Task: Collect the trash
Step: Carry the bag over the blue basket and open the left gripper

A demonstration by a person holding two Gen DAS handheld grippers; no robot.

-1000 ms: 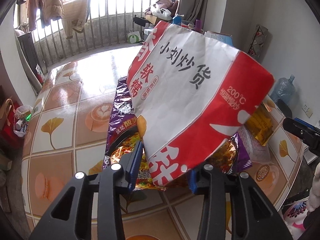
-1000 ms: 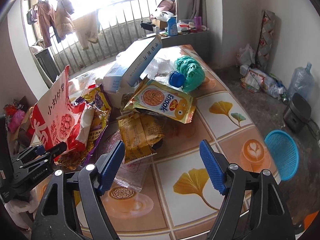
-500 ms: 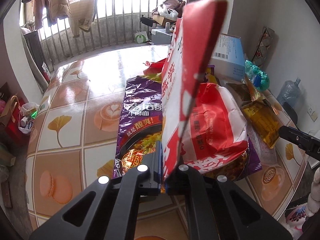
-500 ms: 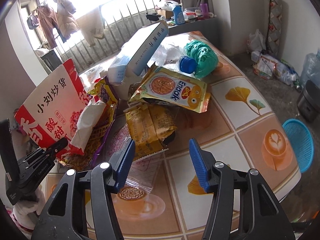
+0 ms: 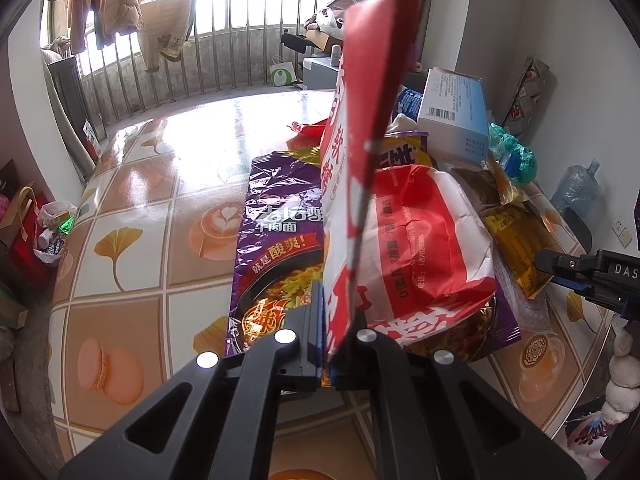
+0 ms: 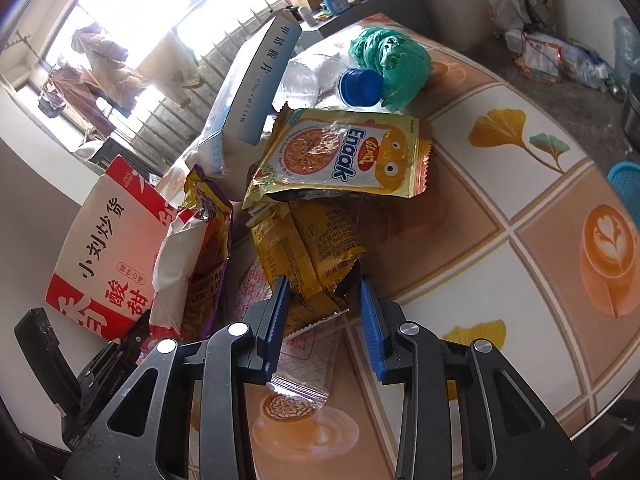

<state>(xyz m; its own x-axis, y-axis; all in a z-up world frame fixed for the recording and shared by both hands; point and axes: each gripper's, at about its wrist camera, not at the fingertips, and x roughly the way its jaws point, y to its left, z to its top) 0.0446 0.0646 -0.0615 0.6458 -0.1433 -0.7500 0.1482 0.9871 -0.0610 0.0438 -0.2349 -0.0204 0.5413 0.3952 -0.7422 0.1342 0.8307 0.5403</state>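
My left gripper (image 5: 326,312) is shut on the bottom edge of a red-and-white paper snack bag (image 5: 360,120), which stands up edge-on in the left wrist view. From the right wrist view the same bag (image 6: 108,248) shows its printed face at the left, with the left gripper (image 6: 136,332) below it. My right gripper (image 6: 324,300) is low over the tiled table (image 6: 500,208). Its jaws are closing around a crumpled dark-yellow wrapper (image 6: 316,248) that lies between the blue pads, and the right pad still stands slightly off it.
A trash pile lies behind: a yellow Enaak packet (image 6: 344,156), a blue-white box (image 6: 256,92), a green plastic bag (image 6: 388,60), a blue-capped bottle (image 6: 360,86) and a purple noodle wrapper (image 5: 276,248). A clear sachet (image 6: 304,364) lies under the right gripper. A blue basket (image 6: 626,184) stands on the floor.
The left jaws closed on the red-and-white bag, which swung from face-on to edge-on. The right gripper dropped, rolled and narrowed its jaws around the dark-yellow wrapper.
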